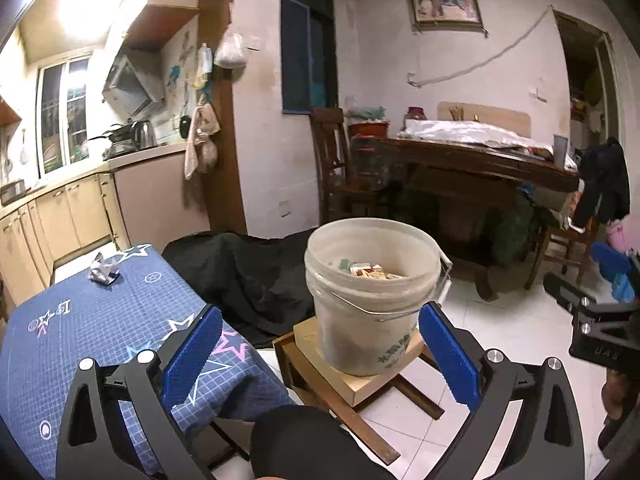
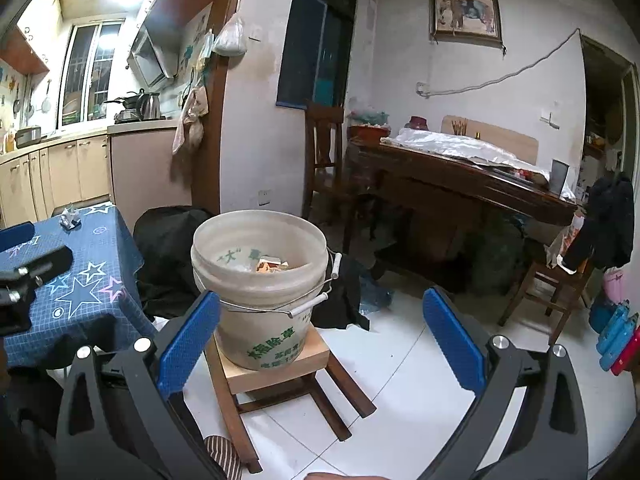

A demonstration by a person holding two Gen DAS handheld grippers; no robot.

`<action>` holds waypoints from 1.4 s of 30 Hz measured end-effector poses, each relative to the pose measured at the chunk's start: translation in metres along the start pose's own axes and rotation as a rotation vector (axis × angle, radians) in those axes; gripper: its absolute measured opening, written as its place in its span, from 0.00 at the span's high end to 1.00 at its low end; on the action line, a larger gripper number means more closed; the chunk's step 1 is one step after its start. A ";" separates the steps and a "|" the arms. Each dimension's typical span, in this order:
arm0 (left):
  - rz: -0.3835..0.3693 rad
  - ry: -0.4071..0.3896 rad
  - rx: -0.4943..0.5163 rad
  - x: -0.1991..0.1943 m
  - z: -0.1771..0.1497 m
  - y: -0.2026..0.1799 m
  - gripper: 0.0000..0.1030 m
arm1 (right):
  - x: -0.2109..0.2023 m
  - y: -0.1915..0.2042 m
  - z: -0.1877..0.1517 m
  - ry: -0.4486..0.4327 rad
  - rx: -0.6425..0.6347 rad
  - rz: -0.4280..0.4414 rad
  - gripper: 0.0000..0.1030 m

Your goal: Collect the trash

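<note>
A cloudy white plastic bucket (image 1: 370,292) with a wire handle stands on a small wooden stool (image 1: 360,384); cartons and scraps lie inside it. A crumpled silvery wrapper (image 1: 103,270) lies at the far end of the blue star-patterned tablecloth (image 1: 100,332). My left gripper (image 1: 320,356) is open and empty, hanging in front of the bucket's lower wall. My right gripper (image 2: 320,340) is open and empty too, held before the same bucket (image 2: 260,280) and stool (image 2: 276,364). In the right wrist view the wrapper (image 2: 70,218) sits far left on the tablecloth (image 2: 80,276).
A black cloth (image 1: 248,276) lies heaped between table and bucket. A dark wooden table (image 1: 480,160) with chairs (image 1: 336,168) fills the back right. Kitchen cabinets (image 1: 60,216) line the left wall. White floor tiles (image 2: 400,392) spread to the right of the stool.
</note>
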State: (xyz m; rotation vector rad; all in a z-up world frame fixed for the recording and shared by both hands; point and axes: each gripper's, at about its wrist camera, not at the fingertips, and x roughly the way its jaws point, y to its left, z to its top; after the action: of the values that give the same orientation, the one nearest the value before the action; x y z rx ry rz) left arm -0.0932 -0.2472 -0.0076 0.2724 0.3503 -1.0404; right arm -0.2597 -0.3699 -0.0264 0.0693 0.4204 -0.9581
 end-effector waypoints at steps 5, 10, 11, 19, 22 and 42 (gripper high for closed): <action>-0.034 0.014 0.031 0.004 -0.003 -0.008 0.05 | 0.000 -0.001 0.000 0.006 -0.005 0.002 0.05; -0.038 0.021 0.039 0.005 -0.004 -0.010 0.05 | 0.002 0.002 0.001 0.012 -0.015 0.013 0.05; -0.040 0.023 0.039 0.006 -0.004 -0.010 0.05 | 0.002 0.003 0.001 0.012 -0.016 0.015 0.05; -0.055 0.031 0.045 0.007 -0.005 -0.012 0.05 | 0.003 0.007 0.004 0.009 -0.022 0.030 0.05; -0.051 0.028 0.047 0.007 -0.005 -0.012 0.05 | 0.002 0.007 0.006 0.003 -0.024 0.031 0.05; -0.009 0.007 0.043 0.006 -0.008 -0.015 0.05 | 0.005 0.006 0.003 0.010 -0.026 0.029 0.05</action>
State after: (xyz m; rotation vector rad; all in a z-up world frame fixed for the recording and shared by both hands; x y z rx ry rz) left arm -0.1051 -0.2560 -0.0183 0.3130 0.3362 -1.0571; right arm -0.2512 -0.3714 -0.0260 0.0565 0.4404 -0.9234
